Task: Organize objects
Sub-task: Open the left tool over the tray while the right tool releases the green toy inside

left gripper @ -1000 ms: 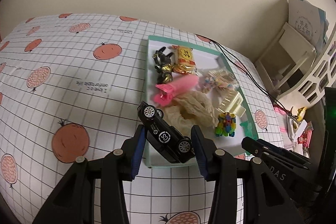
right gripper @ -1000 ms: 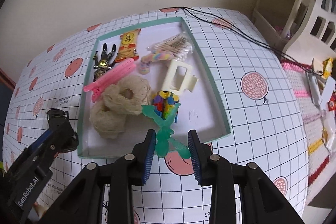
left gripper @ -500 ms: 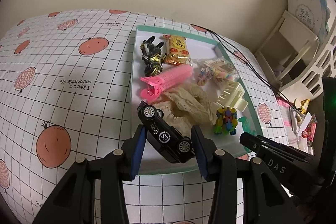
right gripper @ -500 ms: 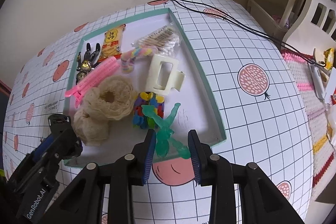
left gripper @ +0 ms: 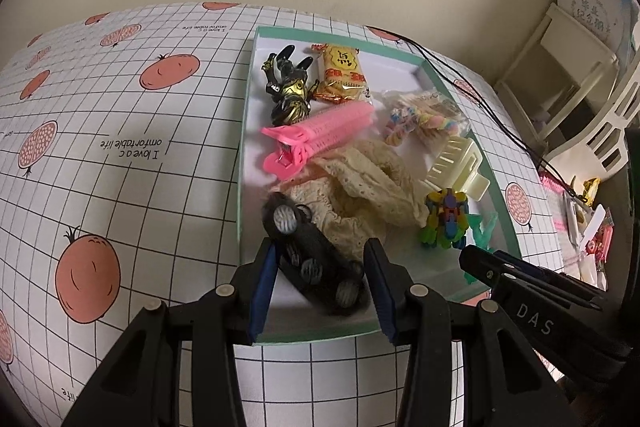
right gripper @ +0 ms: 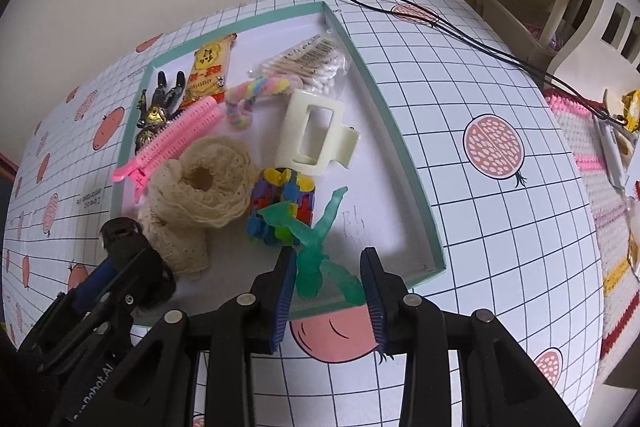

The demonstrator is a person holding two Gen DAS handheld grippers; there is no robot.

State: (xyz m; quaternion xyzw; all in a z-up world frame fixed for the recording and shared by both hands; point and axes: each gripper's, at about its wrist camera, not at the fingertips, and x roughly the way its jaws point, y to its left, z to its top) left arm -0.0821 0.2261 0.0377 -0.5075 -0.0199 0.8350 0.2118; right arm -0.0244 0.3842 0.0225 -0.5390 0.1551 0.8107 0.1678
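A shallow teal-rimmed tray (left gripper: 242,163) (right gripper: 384,107) lies on the fruit-print tablecloth. My left gripper (left gripper: 320,267) is over the tray's near left corner. It is shut on a black toy car (left gripper: 308,255), which lies slantwise between the fingers and looks blurred. My right gripper (right gripper: 328,275) hangs over the tray's near edge, shut on a translucent green figure (right gripper: 312,259) whose arms reach toward a colourful block toy (right gripper: 284,203). In the tray lie a cream lace scrunchie (left gripper: 368,187), a pink hair clip (left gripper: 320,139) and a cream claw clip (right gripper: 312,135).
At the tray's far end are a black-and-gold figure (left gripper: 290,91), a snack packet (left gripper: 342,75), cotton swabs (right gripper: 312,63) and a pastel scrunchie (right gripper: 256,91). A black cable (right gripper: 440,23) crosses the far right of the cloth. White furniture (left gripper: 560,75) stands past the table's right edge.
Both grippers have moved forward and lower toward the tray's near end with their objects. The toy car now looks blurred and tipped a little lower between the left fingers.
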